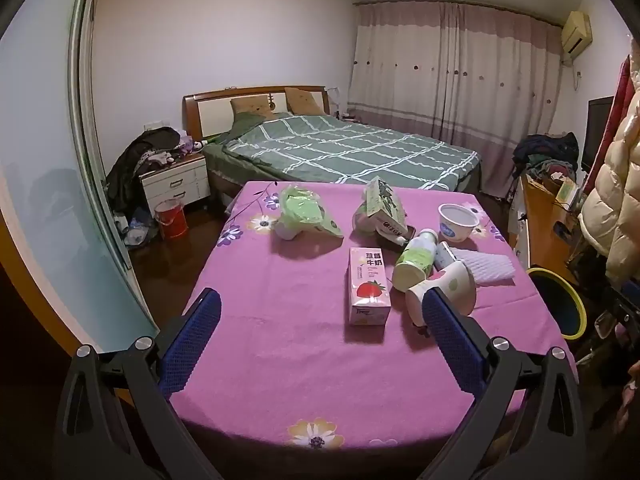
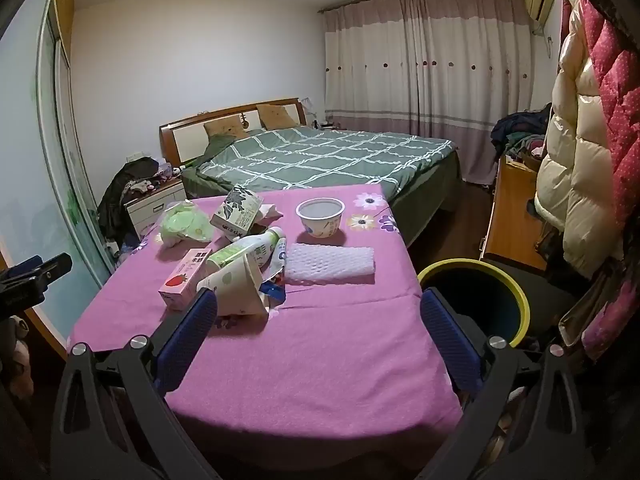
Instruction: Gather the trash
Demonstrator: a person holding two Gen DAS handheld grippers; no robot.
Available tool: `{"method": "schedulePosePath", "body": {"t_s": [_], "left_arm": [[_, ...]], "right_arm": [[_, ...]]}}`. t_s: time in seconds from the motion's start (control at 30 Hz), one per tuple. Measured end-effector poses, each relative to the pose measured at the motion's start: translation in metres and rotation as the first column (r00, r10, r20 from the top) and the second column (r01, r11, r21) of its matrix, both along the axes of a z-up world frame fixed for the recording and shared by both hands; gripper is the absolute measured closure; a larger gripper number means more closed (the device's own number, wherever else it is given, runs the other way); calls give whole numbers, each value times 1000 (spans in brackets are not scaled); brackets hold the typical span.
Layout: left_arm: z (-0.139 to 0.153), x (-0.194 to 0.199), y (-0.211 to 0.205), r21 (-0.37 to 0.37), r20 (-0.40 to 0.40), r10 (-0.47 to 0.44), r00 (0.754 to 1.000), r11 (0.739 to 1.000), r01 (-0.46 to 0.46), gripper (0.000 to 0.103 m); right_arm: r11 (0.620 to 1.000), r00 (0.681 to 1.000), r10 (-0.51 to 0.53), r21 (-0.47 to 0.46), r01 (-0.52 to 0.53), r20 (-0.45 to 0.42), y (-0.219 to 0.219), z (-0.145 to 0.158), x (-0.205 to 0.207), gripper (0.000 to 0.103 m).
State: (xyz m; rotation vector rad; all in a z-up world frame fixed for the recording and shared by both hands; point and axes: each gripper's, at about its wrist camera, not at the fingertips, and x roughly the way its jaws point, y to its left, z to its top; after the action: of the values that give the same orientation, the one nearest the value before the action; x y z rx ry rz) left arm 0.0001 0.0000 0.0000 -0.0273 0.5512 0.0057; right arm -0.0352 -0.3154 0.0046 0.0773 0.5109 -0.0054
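Note:
Trash lies on a table with a pink flowered cloth (image 1: 280,340): a pink strawberry milk carton (image 1: 368,292), a green-white bottle (image 1: 414,260) on its side, a tipped paper cup (image 1: 448,286), white foam netting (image 1: 486,266), a white bowl (image 1: 458,222), a green-white box (image 1: 384,202) and a green plastic bag (image 1: 304,212). My left gripper (image 1: 322,308) is open and empty, above the table's near part, its right finger in front of the cup. My right gripper (image 2: 320,310) is open and empty over the cloth (image 2: 320,360), near the cup (image 2: 236,288) and the foam netting (image 2: 332,262).
A yellow-rimmed dark bin (image 2: 478,296) stands at the table's right side, also in the left wrist view (image 1: 560,304). A bed (image 1: 340,152) lies behind the table. A nightstand (image 1: 176,182) and red bucket (image 1: 172,220) stand left. A wooden desk (image 2: 512,216) and hanging jackets (image 2: 576,184) are right.

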Motion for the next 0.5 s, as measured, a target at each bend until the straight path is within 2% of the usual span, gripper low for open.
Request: {"method": "schedulePosePath", "body": {"t_s": [0.27,0.5], "left_arm": [[-1,-1,-1,22,6,-22,1000,1000,22,4],[-1,2,-6,24,-5,-6,1000,1000,6,4]], "right_arm": [[1000,1000,-5,7,5,3,1,-4,2,6],[1000,1000,-3,16,3,0,-2,-2,2,6]]}}
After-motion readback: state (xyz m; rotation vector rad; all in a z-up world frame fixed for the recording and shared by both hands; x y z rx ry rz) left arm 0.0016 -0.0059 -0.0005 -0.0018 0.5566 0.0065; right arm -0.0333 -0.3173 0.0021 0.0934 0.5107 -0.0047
